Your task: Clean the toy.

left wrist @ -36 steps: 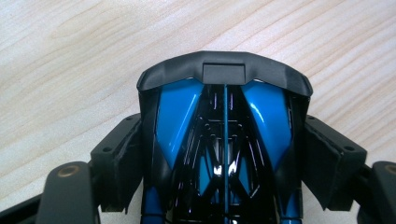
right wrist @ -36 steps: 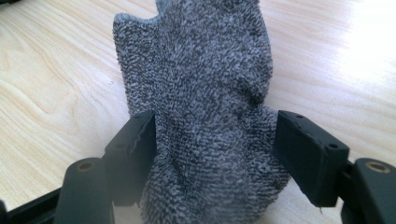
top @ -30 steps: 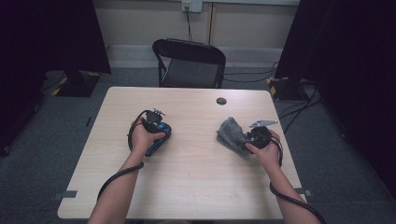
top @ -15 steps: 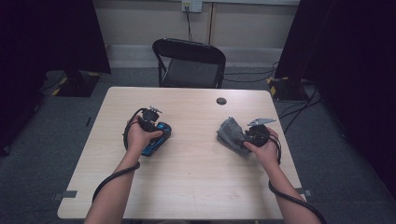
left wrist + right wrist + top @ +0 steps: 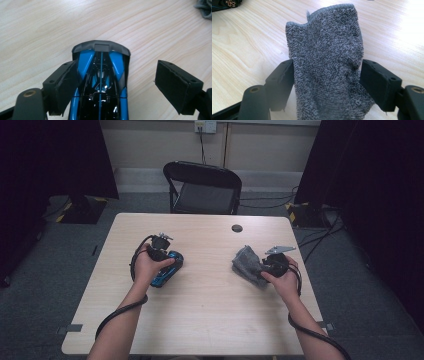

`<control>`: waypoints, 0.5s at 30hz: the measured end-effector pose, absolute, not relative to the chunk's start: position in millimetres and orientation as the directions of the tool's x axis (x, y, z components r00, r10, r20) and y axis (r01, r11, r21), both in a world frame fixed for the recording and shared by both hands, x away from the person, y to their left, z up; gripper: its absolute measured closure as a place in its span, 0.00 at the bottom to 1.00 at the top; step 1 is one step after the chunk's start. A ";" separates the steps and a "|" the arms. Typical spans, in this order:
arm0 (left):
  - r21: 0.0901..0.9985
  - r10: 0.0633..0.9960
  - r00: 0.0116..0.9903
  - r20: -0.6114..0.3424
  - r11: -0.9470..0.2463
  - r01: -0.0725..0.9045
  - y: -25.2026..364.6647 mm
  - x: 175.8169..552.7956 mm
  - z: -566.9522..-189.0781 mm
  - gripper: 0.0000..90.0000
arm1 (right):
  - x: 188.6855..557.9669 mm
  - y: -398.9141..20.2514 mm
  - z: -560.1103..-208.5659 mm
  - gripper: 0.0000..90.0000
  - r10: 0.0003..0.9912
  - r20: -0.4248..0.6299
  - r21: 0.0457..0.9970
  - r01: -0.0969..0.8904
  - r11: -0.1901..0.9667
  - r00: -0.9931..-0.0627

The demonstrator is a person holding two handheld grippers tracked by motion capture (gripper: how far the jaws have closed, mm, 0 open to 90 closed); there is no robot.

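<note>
A blue and black toy car [image 5: 161, 279] lies on the wooden table [image 5: 210, 320], left of the middle. My left gripper [image 5: 169, 265] is over it. In the left gripper view the car [image 5: 101, 75] sits between the jaws of the left gripper [image 5: 117, 67], which have just been opening. The left pad [image 5: 66, 85] is against the car's side and the right pad [image 5: 172, 87] stands clear of it. At the right, my right gripper [image 5: 260, 267] holds a grey terry cloth [image 5: 246, 262]. In the right gripper view, the right gripper [image 5: 327, 63] has both pads pressed on the cloth [image 5: 327, 37].
A small black round disc [image 5: 237, 228] sits near the table's far edge. A black folding chair [image 5: 202, 185] stands behind the table. Bare wood lies between the two hands and toward the near edge. Cables trail from both grippers along the forearms.
My left hand has risen slightly over the car, which stays on the table. The right hand and its cloth have not moved.
</note>
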State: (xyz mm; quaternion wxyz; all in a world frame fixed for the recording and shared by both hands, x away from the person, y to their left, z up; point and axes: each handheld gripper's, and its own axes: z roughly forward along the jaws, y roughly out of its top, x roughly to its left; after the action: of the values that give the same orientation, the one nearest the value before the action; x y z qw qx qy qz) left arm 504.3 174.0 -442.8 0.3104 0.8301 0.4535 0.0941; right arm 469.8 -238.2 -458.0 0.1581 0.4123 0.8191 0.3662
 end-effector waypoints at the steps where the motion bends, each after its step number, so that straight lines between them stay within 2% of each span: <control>1: 0.605 0.809 0.574 -0.128 -0.395 0.691 172.8 503.3 -441.4 0.20 | 469.0 -238.5 -457.5 0.30 0.792 0.042 0.730 0.560 0.392 -0.610; 15: 0.608 0.776 0.609 -0.164 -0.406 0.682 166.0 488.6 -435.2 0.20 | 465.3 -232.1 -450.8 0.23 0.761 0.075 0.743 0.545 0.388 -0.644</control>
State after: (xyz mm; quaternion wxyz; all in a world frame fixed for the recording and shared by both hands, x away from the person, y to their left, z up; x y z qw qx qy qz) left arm 488.6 166.0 -435.2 0.3263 0.8354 0.4363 0.0724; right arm 465.3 -232.1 -450.8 0.1404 0.3976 0.8212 0.3846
